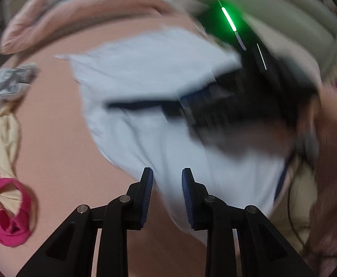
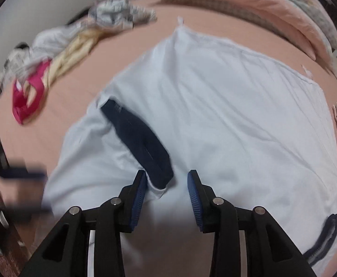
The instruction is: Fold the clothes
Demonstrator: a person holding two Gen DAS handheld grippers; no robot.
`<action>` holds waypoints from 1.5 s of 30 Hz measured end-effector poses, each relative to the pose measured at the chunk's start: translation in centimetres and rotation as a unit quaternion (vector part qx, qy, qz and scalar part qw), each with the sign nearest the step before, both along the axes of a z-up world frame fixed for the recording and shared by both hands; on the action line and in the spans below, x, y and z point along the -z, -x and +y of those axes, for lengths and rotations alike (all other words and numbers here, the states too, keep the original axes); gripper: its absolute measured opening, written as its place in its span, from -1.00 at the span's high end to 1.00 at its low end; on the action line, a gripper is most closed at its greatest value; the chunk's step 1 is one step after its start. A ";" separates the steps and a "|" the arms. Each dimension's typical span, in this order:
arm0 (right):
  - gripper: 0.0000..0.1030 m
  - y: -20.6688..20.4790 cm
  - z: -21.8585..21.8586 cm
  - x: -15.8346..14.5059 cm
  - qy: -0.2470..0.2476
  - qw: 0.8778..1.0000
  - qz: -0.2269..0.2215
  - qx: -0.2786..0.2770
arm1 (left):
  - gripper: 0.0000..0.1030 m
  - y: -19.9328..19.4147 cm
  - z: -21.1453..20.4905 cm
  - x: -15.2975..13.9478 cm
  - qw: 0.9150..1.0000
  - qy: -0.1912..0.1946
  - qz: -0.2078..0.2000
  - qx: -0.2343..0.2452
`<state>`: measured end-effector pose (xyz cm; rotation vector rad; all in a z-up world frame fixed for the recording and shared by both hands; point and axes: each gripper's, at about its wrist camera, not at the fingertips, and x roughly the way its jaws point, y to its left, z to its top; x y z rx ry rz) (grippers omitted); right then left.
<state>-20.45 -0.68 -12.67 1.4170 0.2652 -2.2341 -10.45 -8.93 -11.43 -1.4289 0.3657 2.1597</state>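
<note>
Ribbed blue pads on our right gripper (image 2: 167, 184) stand apart over the pale shirt (image 2: 214, 115), spread smooth on the pink bed (image 2: 81, 106); our left gripper (image 1: 167, 182) gapes narrowly, empty.

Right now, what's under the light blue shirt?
The light blue shirt lies spread on the pink sheet, which shows all around its edges. Whatever lies beneath the shirt's middle is covered and cannot be seen.

We're in a home bedroom: a bed (image 2: 81, 124) under a pink sheet, a rolled quilt (image 2: 249, 2) along its far edge, loose laundry (image 2: 60, 53) heaped beside.
</note>
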 end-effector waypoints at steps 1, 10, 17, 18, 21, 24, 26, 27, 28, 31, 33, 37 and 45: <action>0.29 0.2 0.5 -0.5 0.005 1.000 -0.006 0.014 | 0.55 -0.5 0.3 0.8 0.999 0.021 -0.021 0.011; 0.28 -6.4 5.8 -2.8 -0.027 0.998 -0.009 0.047 | 0.55 -0.9 0.3 -1.9 0.998 -0.026 0.019 -0.056; 0.23 -13.1 12.0 -0.2 -0.032 0.998 -0.041 0.036 | 0.48 -3.0 2.4 0.0 0.997 0.064 -0.007 -0.044; 0.21 -13.9 12.4 -0.2 -0.029 0.998 -0.048 0.024 | 0.48 -3.3 2.4 -0.4 0.997 0.067 -0.005 -0.042; 0.22 -15.1 13.7 -1.0 -0.018 0.999 -0.025 0.027 | 0.48 -3.4 3.3 -1.5 0.998 0.031 0.016 -0.047; 0.22 -13.9 14.9 -1.6 0.004 0.998 -0.005 0.069 | 0.48 -2.9 5.3 -1.3 0.999 0.002 0.024 -0.045; 0.21 -13.1 15.3 -1.0 0.000 0.996 -0.009 0.088 | 0.47 -3.2 6.2 0.2 0.999 0.032 -0.002 -0.032; 0.21 -12.8 15.1 -0.1 -0.017 0.996 -0.025 0.088 | 0.47 -3.6 6.4 0.9 0.998 0.054 -0.013 -0.026; 0.21 -13.3 15.2 0.2 -0.022 0.996 -0.027 0.082 | 0.47 -3.8 6.1 0.7 0.998 0.053 -0.017 -0.029; 0.20 -15.6 15.9 0.4 -0.023 0.998 -0.020 0.059 | 0.47 -4.7 4.9 -0.2 0.998 0.043 -0.028 -0.041; 0.20 -16.2 17.6 -0.9 0.017 0.997 -0.010 0.078 | 0.48 -4.8 3.6 -1.5 0.997 0.029 -0.005 -0.067; 0.15 -16.5 22.0 -3.8 0.081 0.983 0.036 0.162 | 0.47 -3.9 -1.4 -2.9 0.964 -0.061 -0.011 -0.258; -0.17 -15.0 30.4 -1.4 0.104 0.942 0.009 0.319 | 0.43 -7.1 -4.3 0.5 0.881 -0.161 -0.045 -0.442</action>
